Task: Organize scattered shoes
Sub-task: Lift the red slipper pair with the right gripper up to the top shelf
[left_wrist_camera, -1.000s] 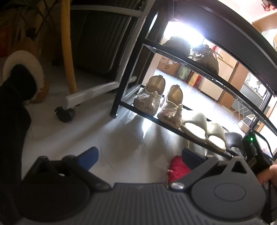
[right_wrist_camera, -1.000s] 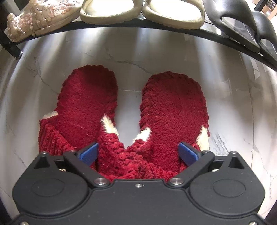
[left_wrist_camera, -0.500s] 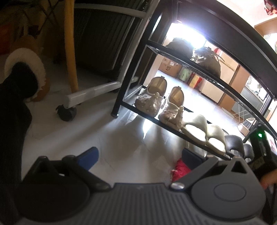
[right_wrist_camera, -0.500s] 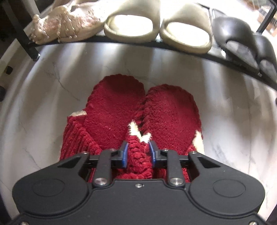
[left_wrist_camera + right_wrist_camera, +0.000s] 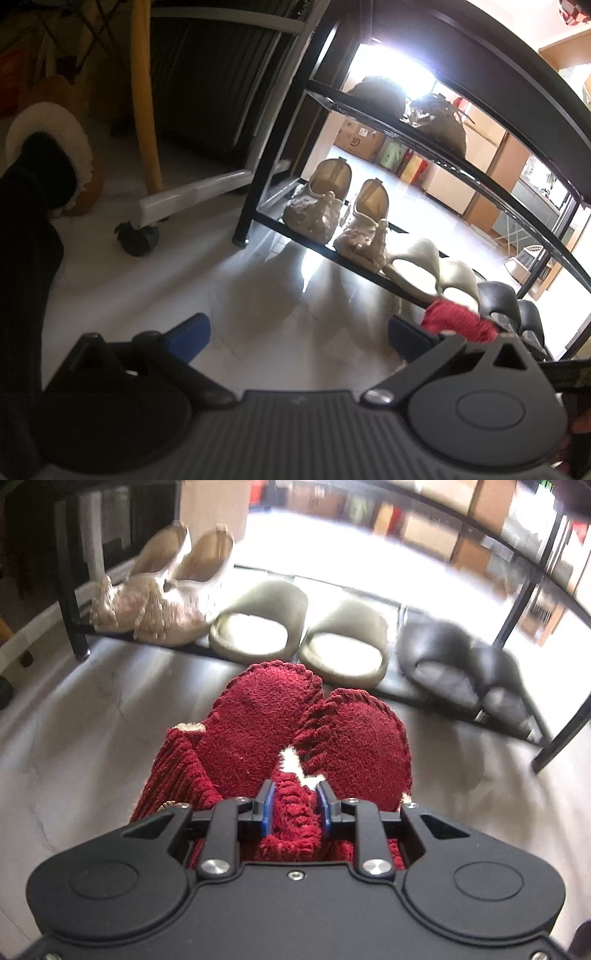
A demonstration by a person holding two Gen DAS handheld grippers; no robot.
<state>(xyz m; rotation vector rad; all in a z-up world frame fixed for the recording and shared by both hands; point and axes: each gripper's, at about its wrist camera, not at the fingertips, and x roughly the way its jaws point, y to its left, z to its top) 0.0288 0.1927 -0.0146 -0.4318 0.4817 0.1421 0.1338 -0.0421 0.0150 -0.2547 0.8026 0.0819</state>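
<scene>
Slippers of red plush, 2 of them, hang together from the right hand-held gripper, whose blue pads are clenched on the bunched inner edges where the pair meets. The pair looks lifted off the pale floor, in front of the low shelf of the shoe rack. I judge this to be the carrying step. On that shelf stand beaded flats, cream slides and black slides, so little room is free. The next move calls for finding an empty place and lowering the pair level. The left hand-held gripper is released, with nothing between its fingers.
</scene>
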